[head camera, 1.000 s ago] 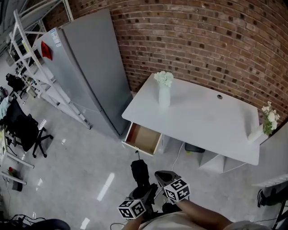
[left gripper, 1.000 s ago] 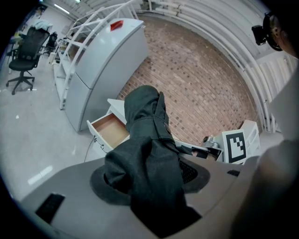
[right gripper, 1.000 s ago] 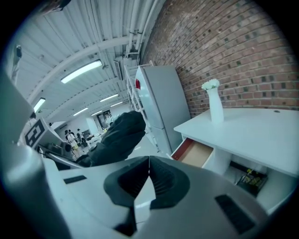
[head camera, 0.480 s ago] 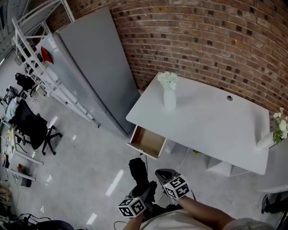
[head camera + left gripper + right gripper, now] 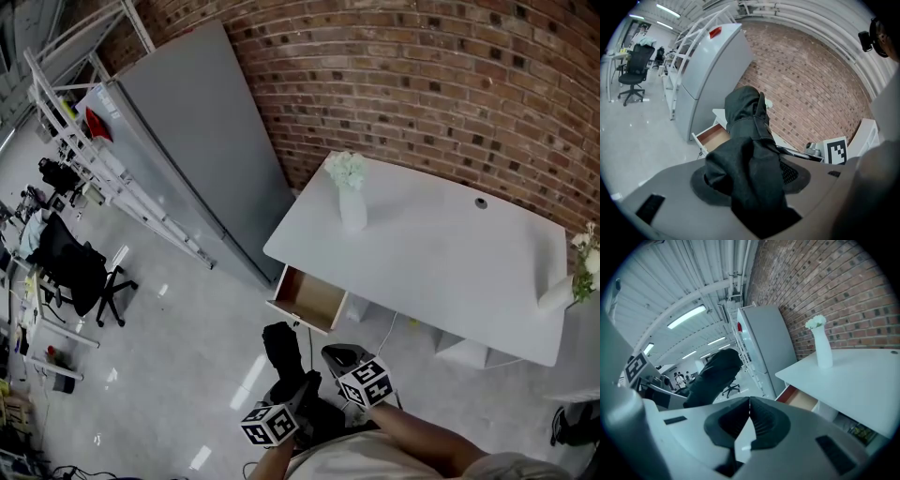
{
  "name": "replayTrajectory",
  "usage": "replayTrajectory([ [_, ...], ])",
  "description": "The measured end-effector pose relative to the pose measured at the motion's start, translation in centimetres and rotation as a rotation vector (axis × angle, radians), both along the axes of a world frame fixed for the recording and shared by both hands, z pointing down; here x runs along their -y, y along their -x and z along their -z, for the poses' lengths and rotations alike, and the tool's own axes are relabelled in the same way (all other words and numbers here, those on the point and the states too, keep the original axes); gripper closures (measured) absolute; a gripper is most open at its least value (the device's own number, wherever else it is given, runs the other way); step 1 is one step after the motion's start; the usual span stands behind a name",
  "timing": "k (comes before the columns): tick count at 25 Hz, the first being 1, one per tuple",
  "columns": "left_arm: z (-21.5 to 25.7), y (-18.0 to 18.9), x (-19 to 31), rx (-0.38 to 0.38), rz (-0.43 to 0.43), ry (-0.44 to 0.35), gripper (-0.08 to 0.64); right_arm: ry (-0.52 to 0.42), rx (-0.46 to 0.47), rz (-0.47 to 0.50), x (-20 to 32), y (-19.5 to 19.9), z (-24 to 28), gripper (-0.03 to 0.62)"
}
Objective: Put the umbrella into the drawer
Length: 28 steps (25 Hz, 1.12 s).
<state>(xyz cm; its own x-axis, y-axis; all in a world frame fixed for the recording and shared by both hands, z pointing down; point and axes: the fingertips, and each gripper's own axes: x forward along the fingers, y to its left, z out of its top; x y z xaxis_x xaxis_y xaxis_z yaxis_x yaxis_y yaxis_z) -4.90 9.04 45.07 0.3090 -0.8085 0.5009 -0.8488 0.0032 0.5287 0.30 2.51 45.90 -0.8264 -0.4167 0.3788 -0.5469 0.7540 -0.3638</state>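
Observation:
My left gripper [image 5: 298,392] is shut on the black folded umbrella [image 5: 281,349], which sticks out forward past its jaws over the grey floor. In the left gripper view the umbrella [image 5: 750,140] fills the space between the jaws of the left gripper [image 5: 754,176]. The open wooden drawer [image 5: 309,298] juts from the left end of the white desk [image 5: 441,262], a short way ahead of the umbrella's tip. My right gripper [image 5: 339,356] rides just to the right, jaws pressed together and empty. The right gripper view shows the right gripper [image 5: 749,405], umbrella [image 5: 712,376] and drawer [image 5: 801,399].
A white vase of flowers [image 5: 351,195] stands on the desk's left part, another vase [image 5: 574,279] at its right end. A tall grey cabinet [image 5: 187,141] stands left of the desk against the brick wall, with a white ladder frame [image 5: 103,178] and an office chair [image 5: 84,272] farther left.
Both grippers and the umbrella have drifted a little across the floor toward the desk. The left grip on the umbrella is unchanged and the right jaws stay together.

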Motion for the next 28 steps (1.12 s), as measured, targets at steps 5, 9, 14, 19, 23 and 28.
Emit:
replayTrajectory([
  [5, -0.1, -1.1, 1.3, 0.008, -0.06, -0.002, 0.305, -0.005, -0.001, -0.051, 1.7, -1.0, 0.1, 0.575],
  [9, -1.2, -2.4, 2.4, -0.015, -0.135, 0.01, 0.305, -0.004, -0.016, -0.082, 3.0, -1.0, -0.6, 0.575],
  [14, -1.8, -1.9, 4.6, -0.025, -0.177, 0.017, 0.305, 0.008, -0.039, -0.108, 4.9, -0.1, -1.3, 0.575],
  [19, -2.5, 2.0, 7.1, -0.081, -0.175, 0.019, 0.305, 0.056, -0.092, -0.095, 6.4, 3.8, -3.6, 0.575],
  [23, -4.0, 5.1, 10.1, -0.079, -0.173, 0.043, 0.305, 0.062, -0.152, -0.087, 7.5, 5.6, -3.8, 0.575],
  [28, -6.5, 6.3, 12.9, -0.102, -0.181, 0.08, 0.305, 0.068, -0.205, -0.119, 9.8, 5.8, -4.6, 0.575],
])
